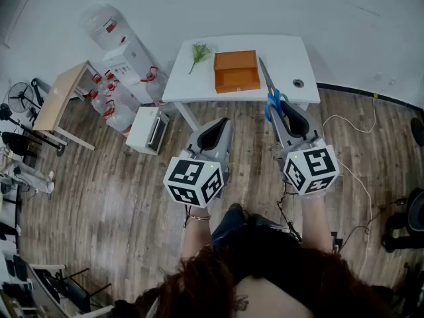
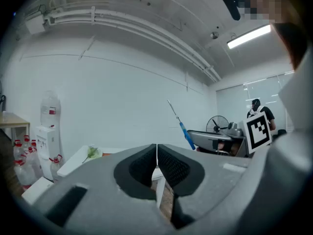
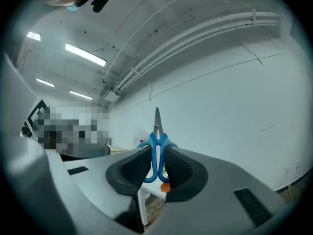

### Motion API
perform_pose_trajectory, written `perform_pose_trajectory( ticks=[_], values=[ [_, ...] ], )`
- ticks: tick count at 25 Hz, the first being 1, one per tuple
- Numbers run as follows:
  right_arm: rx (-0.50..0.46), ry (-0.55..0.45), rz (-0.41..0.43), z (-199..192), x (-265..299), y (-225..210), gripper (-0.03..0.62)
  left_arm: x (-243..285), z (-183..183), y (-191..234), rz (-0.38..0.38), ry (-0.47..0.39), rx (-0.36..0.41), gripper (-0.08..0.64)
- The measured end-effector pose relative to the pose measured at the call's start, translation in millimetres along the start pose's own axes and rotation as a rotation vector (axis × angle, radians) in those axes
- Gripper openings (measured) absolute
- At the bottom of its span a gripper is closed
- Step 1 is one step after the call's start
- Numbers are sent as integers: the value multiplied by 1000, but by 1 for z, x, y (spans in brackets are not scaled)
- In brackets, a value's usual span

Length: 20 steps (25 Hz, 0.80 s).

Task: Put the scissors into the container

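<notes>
Blue-handled scissors in right claw, long axis forward, tips beside orange container.

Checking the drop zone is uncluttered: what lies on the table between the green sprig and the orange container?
Nothing. The head view shows only bare white table between the green sprig and the orange container.

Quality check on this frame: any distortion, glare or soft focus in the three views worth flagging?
Head view: evenly lit and sharp, with wide-angle bowing of the floorboards; the white table is bright but readable. Left gripper view: heavy fisheye, dark corners, a glaring ceiling lamp, soft near fingers. Right gripper view: same fisheye and dark corners, scissors fairly crisp.
</notes>
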State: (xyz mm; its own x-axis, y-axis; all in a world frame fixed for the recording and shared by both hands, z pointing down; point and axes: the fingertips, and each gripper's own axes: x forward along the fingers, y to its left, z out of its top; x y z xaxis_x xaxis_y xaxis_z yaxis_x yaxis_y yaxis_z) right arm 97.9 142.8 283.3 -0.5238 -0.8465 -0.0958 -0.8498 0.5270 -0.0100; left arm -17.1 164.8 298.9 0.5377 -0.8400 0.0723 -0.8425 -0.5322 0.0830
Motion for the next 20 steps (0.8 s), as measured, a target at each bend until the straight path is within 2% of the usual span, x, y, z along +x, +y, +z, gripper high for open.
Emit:
perform_pose_trajectory(
  ticks=[9,20],
  values=[
    [16,-33,-9,-9,4,-11,80,13,-8,-2,-6,11,-1,21],
    [7,13,-11,-28,61,-29,80,68,-3,40,-39,11,-5,21]
  ],
)
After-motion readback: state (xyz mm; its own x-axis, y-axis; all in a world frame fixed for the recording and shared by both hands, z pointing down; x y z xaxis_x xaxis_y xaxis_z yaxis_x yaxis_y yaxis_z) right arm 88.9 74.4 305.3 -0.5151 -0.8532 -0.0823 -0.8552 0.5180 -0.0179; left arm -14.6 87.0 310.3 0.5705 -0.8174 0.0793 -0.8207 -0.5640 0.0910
